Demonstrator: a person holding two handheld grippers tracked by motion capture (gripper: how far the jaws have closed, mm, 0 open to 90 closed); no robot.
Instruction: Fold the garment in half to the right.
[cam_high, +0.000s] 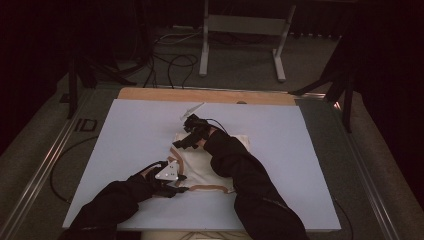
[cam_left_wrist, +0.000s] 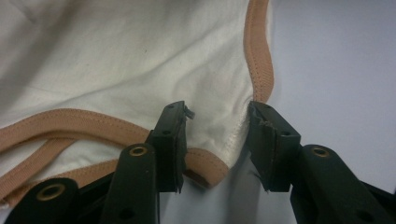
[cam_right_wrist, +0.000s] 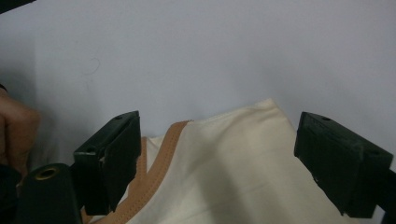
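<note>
A cream garment (cam_high: 200, 167) with tan trim lies rumpled on the white board (cam_high: 300, 150). My left gripper (cam_high: 179, 188) is at the garment's near left corner. In the left gripper view its jaws (cam_left_wrist: 217, 135) straddle that corner of the cream cloth (cam_left_wrist: 116, 60), where the tan trim (cam_left_wrist: 259, 51) turns. The cloth lies flat between the pads, which do not pinch it. My right gripper (cam_high: 181, 142) is at the garment's far left part. In the right gripper view it (cam_right_wrist: 217, 154) stands wide open over a far corner of the garment (cam_right_wrist: 233, 177), with bare board (cam_right_wrist: 187, 46) beyond.
A strip of wooden tabletop (cam_high: 200, 95) shows behind the board. On the floor beyond stand a grey metal frame (cam_high: 245, 25) and loose black cables (cam_high: 175, 62). Dark stand legs (cam_high: 330, 85) reach toward the table's far right corner. Both black-sleeved forearms cross the board's near edge.
</note>
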